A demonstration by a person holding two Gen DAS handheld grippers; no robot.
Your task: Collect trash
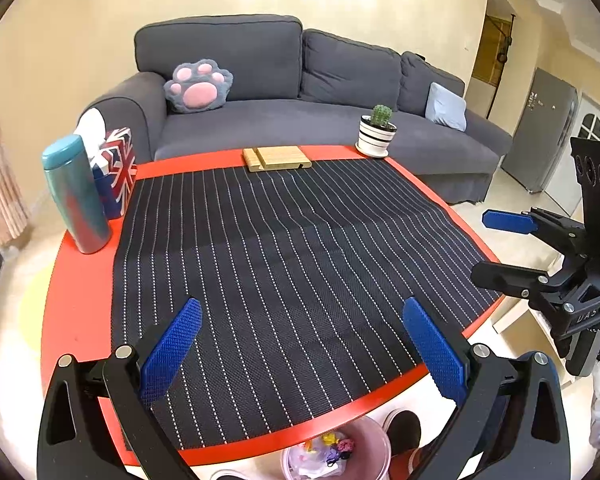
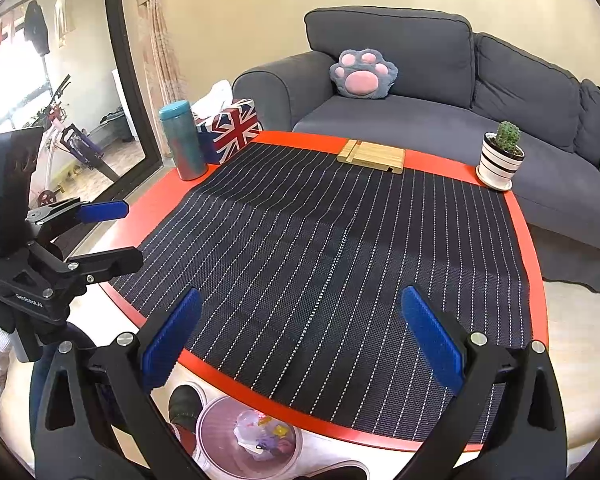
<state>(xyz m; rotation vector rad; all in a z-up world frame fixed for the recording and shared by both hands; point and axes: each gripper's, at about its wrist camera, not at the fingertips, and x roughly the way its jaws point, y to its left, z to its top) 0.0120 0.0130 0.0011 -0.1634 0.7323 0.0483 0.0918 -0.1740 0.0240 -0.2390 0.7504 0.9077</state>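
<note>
A pale pink bin point(image 1: 381, 440) point(image 2: 212, 414) stands on the floor under the table's near edge. Colourful scraps of trash point(image 1: 334, 446) point(image 2: 260, 432) lie inside it. My left gripper point(image 1: 304, 352) hangs open over the near part of the dark striped mat point(image 1: 284, 248), with nothing between its blue pads. My right gripper point(image 2: 302, 340) is also open and holds nothing. Each shows in the other's view, the left gripper point(image 2: 112, 236) off the left edge and the right gripper point(image 1: 496, 248) off the right edge. No loose trash shows on the mat point(image 2: 332, 240).
On the red table point(image 1: 80, 312) stand a teal flask point(image 1: 78, 196), a Union Jack tissue box point(image 1: 118, 172), a wooden stand point(image 1: 276, 158) and a potted cactus point(image 1: 377, 132). A grey sofa point(image 1: 300, 120) lies behind. A person's shoe point(image 1: 404, 428) is beside the bin.
</note>
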